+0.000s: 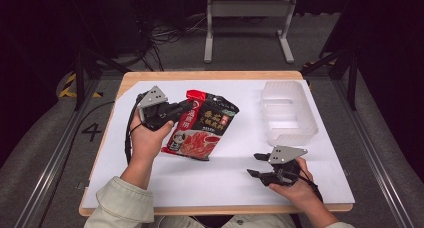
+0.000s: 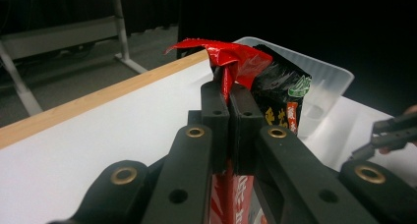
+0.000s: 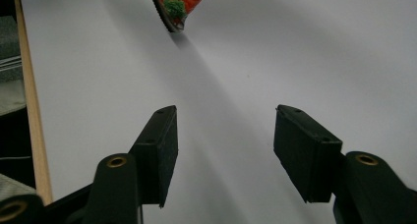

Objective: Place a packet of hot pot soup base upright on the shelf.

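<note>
The left claw [image 2: 228, 98] is clamped on the crimped red top edge of a glossy foil seasoning pouch [image 1: 200, 130], which is held at the left-centre of the worktop [image 1: 230, 183], tilted, its lower end seemingly off the white surface. A carrying step is judged to be in hand; a move across to the translucent, ribbed plastic bin [image 1: 290, 113] and a release over it are probably called for next. The right claw [image 3: 223, 150] is held open and empty near the front edge.
</note>
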`<state>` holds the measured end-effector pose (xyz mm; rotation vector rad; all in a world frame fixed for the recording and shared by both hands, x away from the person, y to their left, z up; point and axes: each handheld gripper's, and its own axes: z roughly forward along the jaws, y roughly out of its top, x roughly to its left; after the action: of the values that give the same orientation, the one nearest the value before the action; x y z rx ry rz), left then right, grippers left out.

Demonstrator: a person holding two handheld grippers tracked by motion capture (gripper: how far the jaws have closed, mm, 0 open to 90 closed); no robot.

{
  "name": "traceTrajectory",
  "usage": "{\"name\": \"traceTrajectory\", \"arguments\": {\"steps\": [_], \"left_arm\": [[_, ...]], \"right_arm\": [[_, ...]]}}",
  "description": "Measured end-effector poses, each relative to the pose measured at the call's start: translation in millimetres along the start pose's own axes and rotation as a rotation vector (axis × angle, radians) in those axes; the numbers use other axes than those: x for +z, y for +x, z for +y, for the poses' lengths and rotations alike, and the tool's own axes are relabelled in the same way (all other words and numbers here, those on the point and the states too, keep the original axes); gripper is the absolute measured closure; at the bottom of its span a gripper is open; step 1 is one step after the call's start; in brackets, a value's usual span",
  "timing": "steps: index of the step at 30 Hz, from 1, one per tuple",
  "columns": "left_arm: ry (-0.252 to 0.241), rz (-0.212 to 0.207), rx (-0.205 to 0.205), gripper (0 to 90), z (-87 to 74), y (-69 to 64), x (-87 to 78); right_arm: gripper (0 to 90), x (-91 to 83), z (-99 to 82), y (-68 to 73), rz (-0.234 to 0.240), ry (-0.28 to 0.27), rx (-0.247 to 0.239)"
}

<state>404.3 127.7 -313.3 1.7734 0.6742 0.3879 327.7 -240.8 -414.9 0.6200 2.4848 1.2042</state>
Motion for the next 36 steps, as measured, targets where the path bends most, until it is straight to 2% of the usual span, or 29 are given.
{"name": "traceTrajectory", "arguments": {"steps": [5, 8, 11, 14, 17, 27, 36], "left_arm": [[-0.001, -0.03, 0.004, 87.4, 4.3, -9.3, -6.9], [-0.009, -0.042, 0.006, 87.5, 5.3, -13.7, -8.0], [-0.017, -0.049, 0.021, 87.4, 5.5, -16.7, -9.1], [-0.017, -0.053, 0.022, 87.4, 5.4, -17.5, -10.2], [-0.019, -0.059, 0.007, 87.4, 4.7, -17.4, -10.8], [-0.014, -0.062, 0.007, 87.4, 3.7, -14.9, -13.3], [0.002, -0.078, 0.004, 87.5, 2.9, -16.6, -11.5]], "right_arm": [[42.4, -2.1, 3.4, 1.4, 0.013, -0.015, 0.005], [42.4, -2.5, 6.4, 0.4, 0.033, -0.035, 0.03], [42.6, -6.9, 13.2, -2.2, 0.07, -0.074, 0.066], [42.3, -17.3, 24.8, -9.0, 0.102, -0.14, 0.108], [41.3, -23.7, 37.4, -16.3, 0.089, -0.159, 0.109], [39.6, -20.7, 70.3, -32.5, 0.109, -0.178, 0.119], [37.6, -10.9, 99.5, -45.7, 0.118, -0.166, 0.115]]}}
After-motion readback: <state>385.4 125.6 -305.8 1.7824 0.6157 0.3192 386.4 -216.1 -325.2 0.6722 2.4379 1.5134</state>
